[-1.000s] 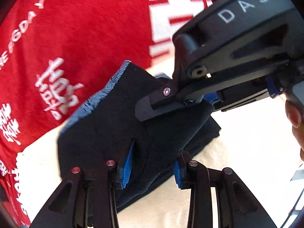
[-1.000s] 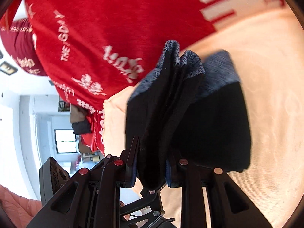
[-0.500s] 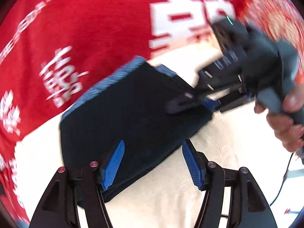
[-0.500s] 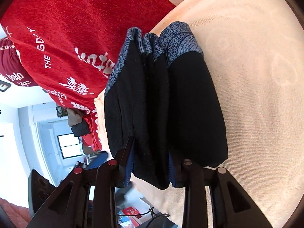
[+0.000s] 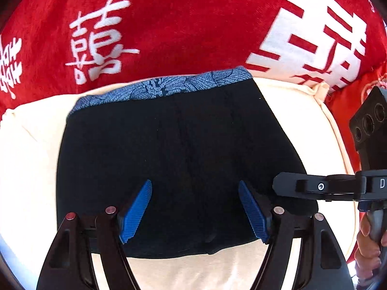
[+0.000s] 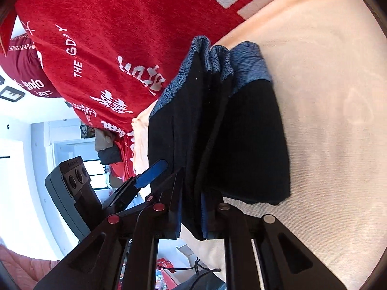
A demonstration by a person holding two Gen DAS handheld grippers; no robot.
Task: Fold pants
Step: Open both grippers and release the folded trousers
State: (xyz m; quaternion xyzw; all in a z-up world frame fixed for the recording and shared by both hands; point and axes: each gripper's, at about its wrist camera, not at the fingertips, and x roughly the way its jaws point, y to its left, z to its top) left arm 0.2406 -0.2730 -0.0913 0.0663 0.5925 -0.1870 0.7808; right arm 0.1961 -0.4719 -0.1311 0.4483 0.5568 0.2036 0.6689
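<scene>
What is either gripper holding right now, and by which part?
The right gripper is shut on the folded black pants, pinching the stacked layers at their side edge, opposite the blue waistband. The left gripper is open above the pants, holding nothing.

Black left gripper (image 5: pixel 194 207), ribbed blue pads (image 5: pixel 135 211), red screws (image 5: pixel 71 215)

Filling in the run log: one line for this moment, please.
stage: fold nearly done | left gripper: open above black pants | right gripper: shut on pants edge | surface: cream blanket
</scene>
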